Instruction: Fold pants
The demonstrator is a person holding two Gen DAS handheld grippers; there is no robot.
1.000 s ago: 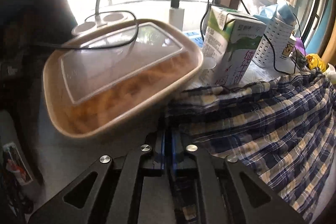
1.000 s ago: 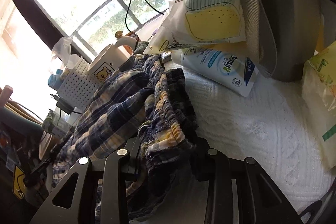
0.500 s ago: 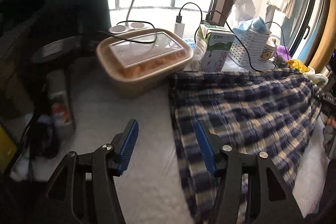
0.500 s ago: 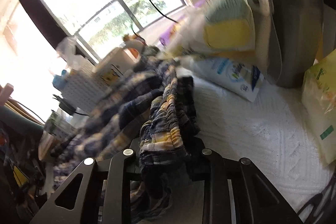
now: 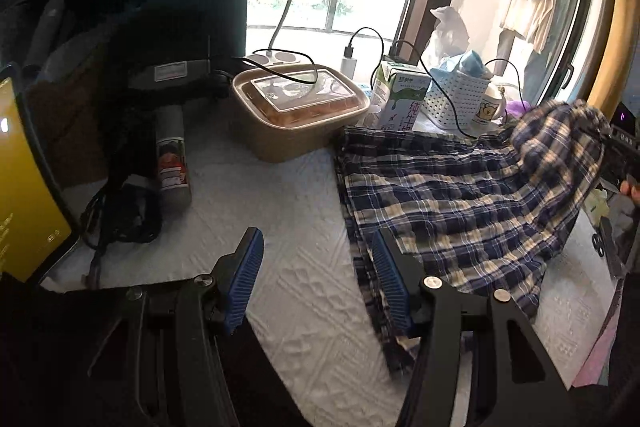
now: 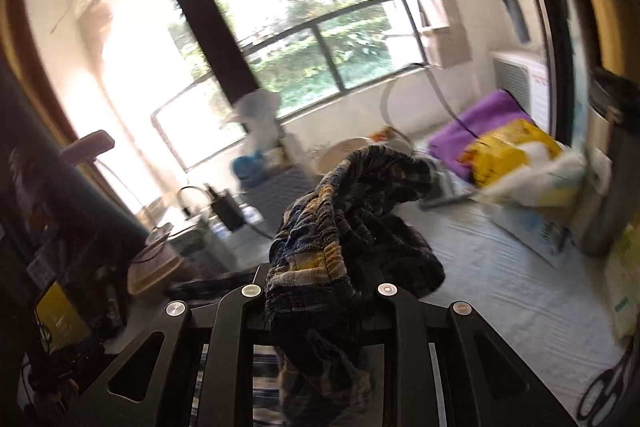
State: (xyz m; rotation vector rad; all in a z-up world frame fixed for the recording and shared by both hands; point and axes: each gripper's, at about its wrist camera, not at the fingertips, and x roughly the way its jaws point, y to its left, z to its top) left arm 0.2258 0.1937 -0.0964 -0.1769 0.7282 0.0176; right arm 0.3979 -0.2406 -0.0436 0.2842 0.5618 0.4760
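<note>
The blue, white and yellow plaid pants [image 5: 460,195] lie spread on the white textured table cover [image 5: 296,267], with their right end lifted. My left gripper [image 5: 316,279] is open and empty above the cover, its right blue pad [image 5: 390,283] beside the pants' left edge. My right gripper [image 6: 316,291] is shut on the bunched elastic waistband of the pants [image 6: 320,247] and holds it raised above the table. The right view is motion-blurred.
A tan lidded food box [image 5: 300,107], a milk carton [image 5: 400,99], a white basket [image 5: 456,103] and a mug [image 5: 488,109] stand behind the pants. A can [image 5: 172,155], black cables [image 5: 128,215] and a yellow-screened tablet [image 5: 24,195] sit left. Bags [image 6: 516,159] lie right.
My left gripper let go of the pants' edge, opened and pulled back and up from the food box. My right gripper has lifted the waistband higher, raising that end of the pants.
</note>
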